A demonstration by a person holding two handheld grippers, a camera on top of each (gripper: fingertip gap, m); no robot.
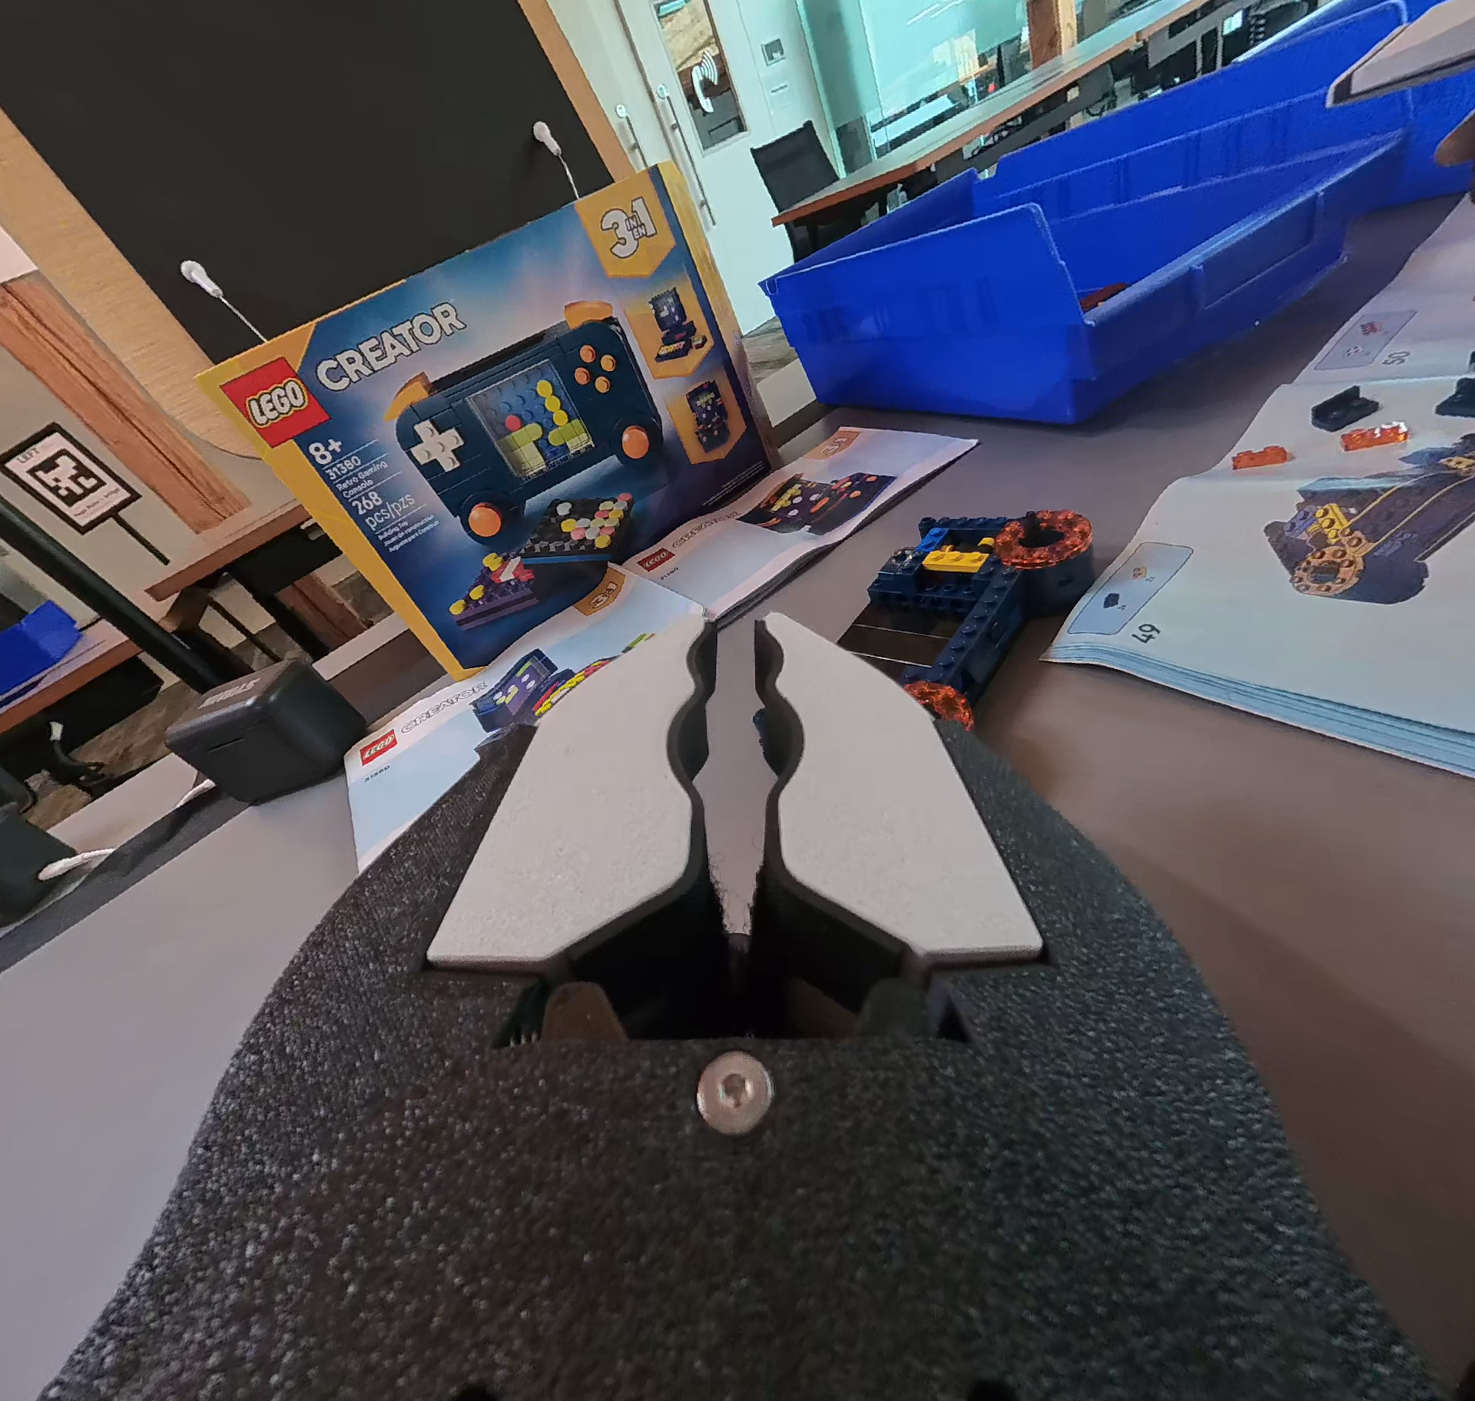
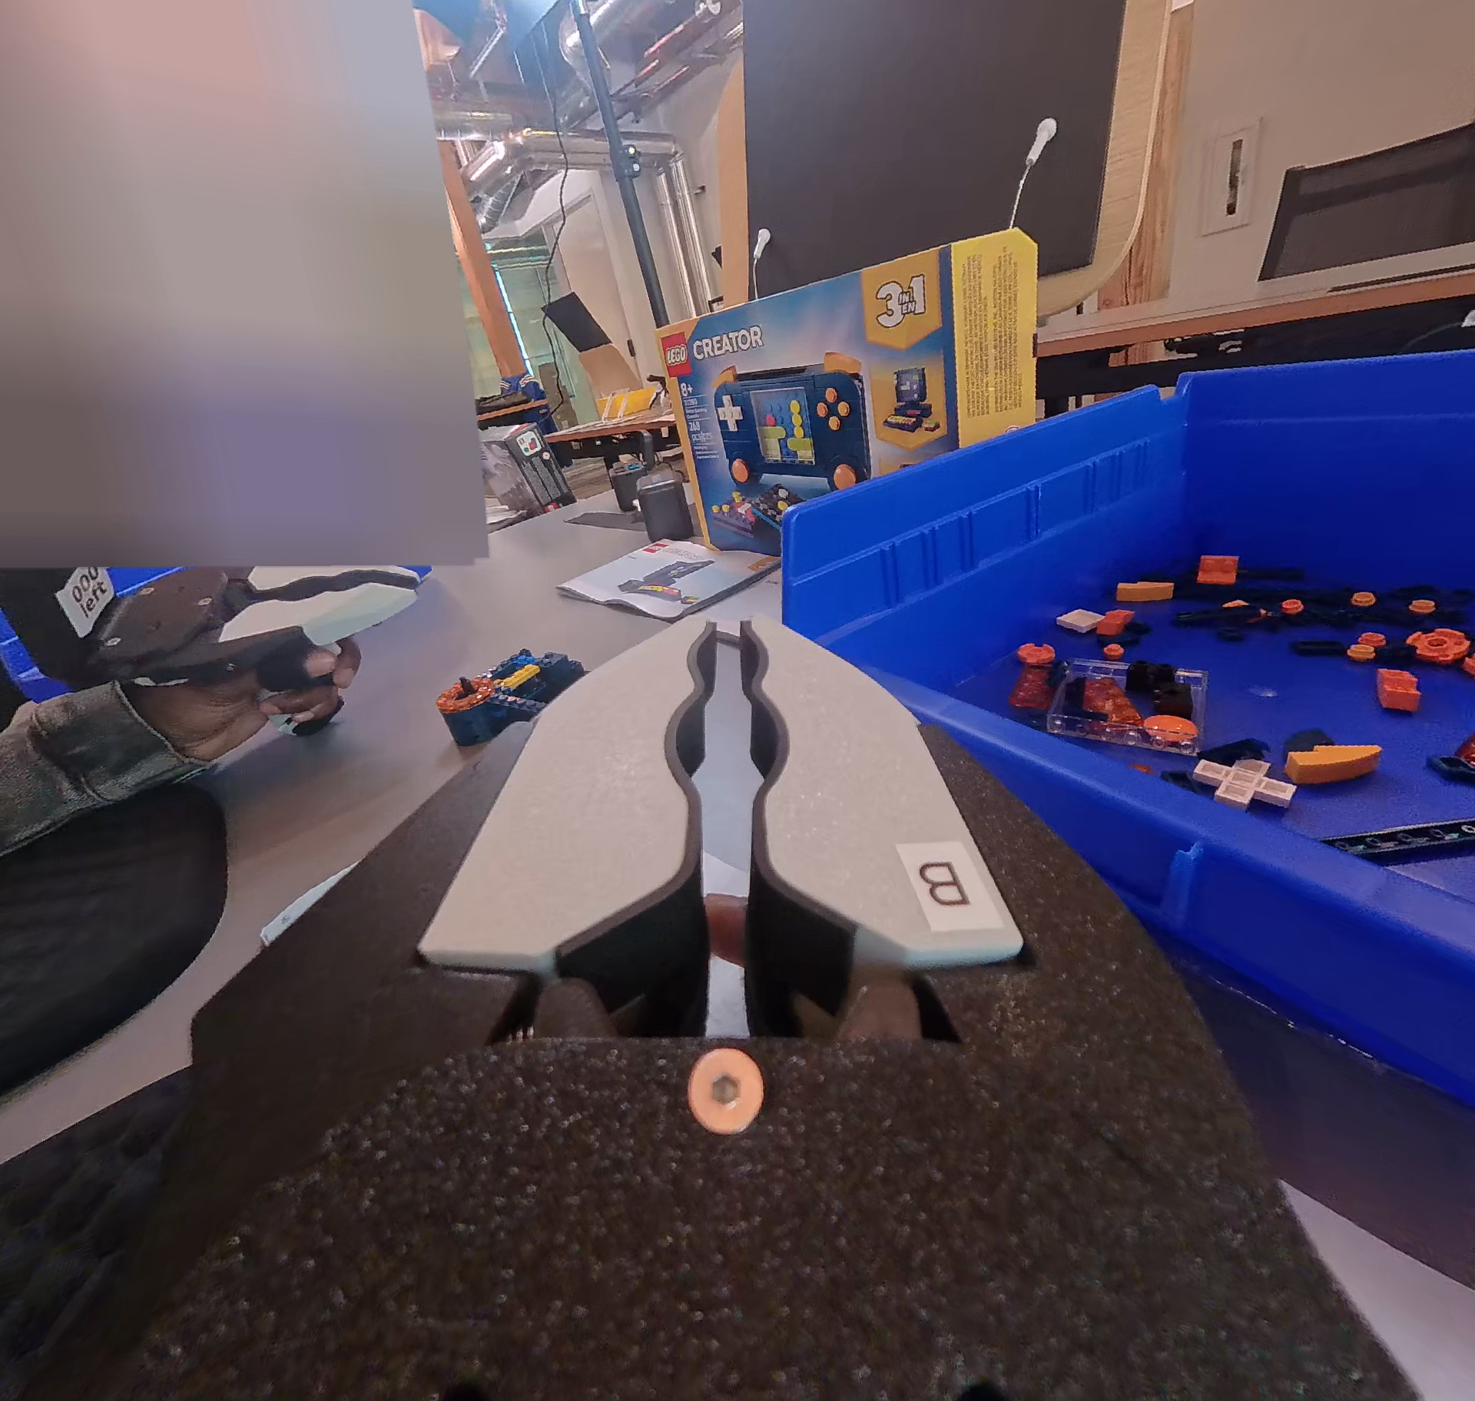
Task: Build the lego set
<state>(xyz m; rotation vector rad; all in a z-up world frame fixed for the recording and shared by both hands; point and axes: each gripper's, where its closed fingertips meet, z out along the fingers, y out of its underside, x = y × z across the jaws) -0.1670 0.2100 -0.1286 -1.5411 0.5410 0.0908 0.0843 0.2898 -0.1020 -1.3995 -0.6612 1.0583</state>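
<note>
A: Are the jaws gripping anything?
B: Not that I can see. The left gripper [image 1: 734,628] and right gripper [image 2: 726,630] each stand slightly parted, with table showing through. A dark speck inside the left one may be a brick.
A: Nearest things?
B: Left: the dark blue brick model [image 1: 990,589], beside the open instruction booklet [image 1: 1277,565]. Right: the blue bin [image 2: 998,565] of loose bricks [image 2: 1397,688]

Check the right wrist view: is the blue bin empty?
No. The blue bin holds loose bricks, mostly orange and black, plus a clear piece and a white cross-shaped one, scattered over its floor.
</note>
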